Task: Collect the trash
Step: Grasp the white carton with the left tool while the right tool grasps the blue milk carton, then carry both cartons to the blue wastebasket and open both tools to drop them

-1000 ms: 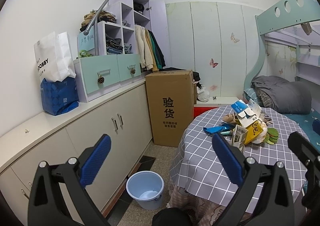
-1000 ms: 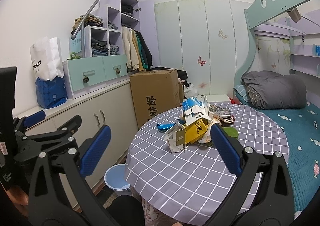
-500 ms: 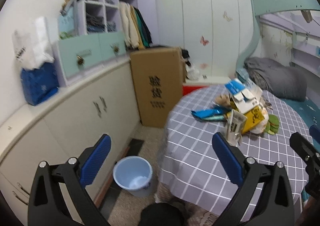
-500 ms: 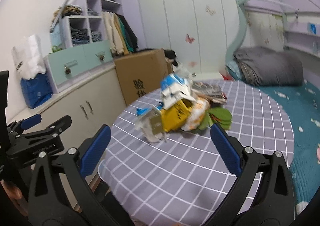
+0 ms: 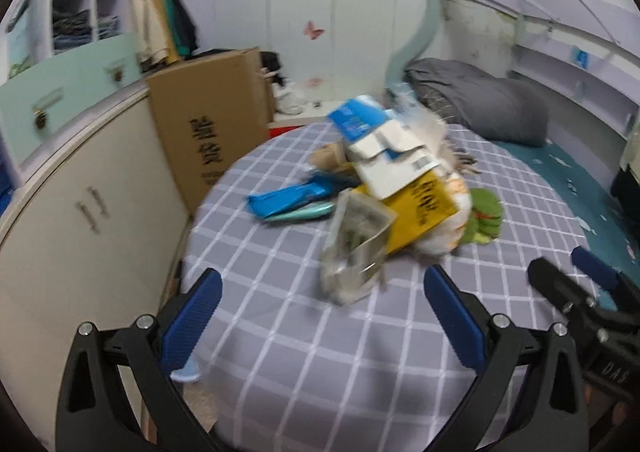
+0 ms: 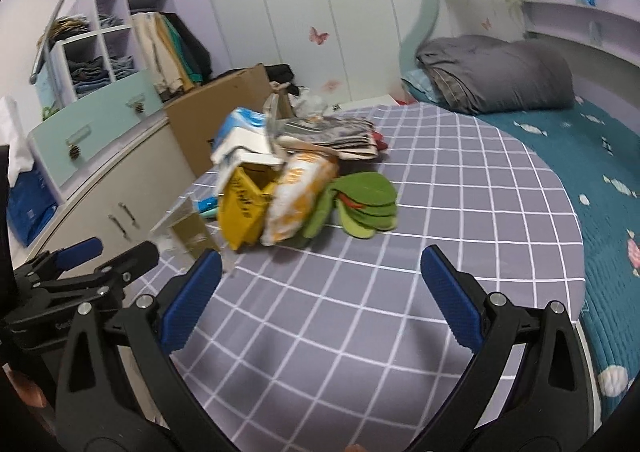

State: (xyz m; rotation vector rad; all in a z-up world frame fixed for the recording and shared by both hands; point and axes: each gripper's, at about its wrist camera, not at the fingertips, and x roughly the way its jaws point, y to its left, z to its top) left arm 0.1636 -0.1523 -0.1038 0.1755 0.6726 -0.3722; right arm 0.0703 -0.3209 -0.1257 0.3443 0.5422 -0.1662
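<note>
My left tool (image 5: 322, 306) is spread wide and holds nothing; it hangs over the near edge of the surface (image 5: 304, 364), which is round and covered with a grey checked cloth. My right tool (image 6: 320, 280) is also spread wide and empty, a little right of the left one and over the same cloth.

I take the trash pile (image 5: 384, 188) in the middle of the surface as my landmark. Far left of the pile stands a low white cabinet (image 5: 80, 212), cut off by the edge of the left view. Between the cabinet and the pile stands a brown cardboard box (image 5: 212, 120) with black Chinese characters, too blurred for me to read. At the left of the pile lies a blue wrapper (image 5: 292, 198), touching the cloth. In front of the pile, nearest to my left tool, leans a clear crumpled packet (image 5: 356, 248); its print is smeared. In the pile itself a yellow bag (image 5: 424, 212) carries dark writing that I cannot make out, and on top of it sits a white and blue carton (image 5: 384, 148) with a barcode label. In the right view an orange and white bag (image 6: 298, 196) leans against the yellow one, and green leaf-shaped pieces (image 6: 366, 204) lie at the right of the pile. Behind the pile are striped papers (image 6: 340, 136), partly hidden. Far right of the pile is a bed (image 6: 600, 172) with a folded grey blanket (image 6: 496, 72).
</note>
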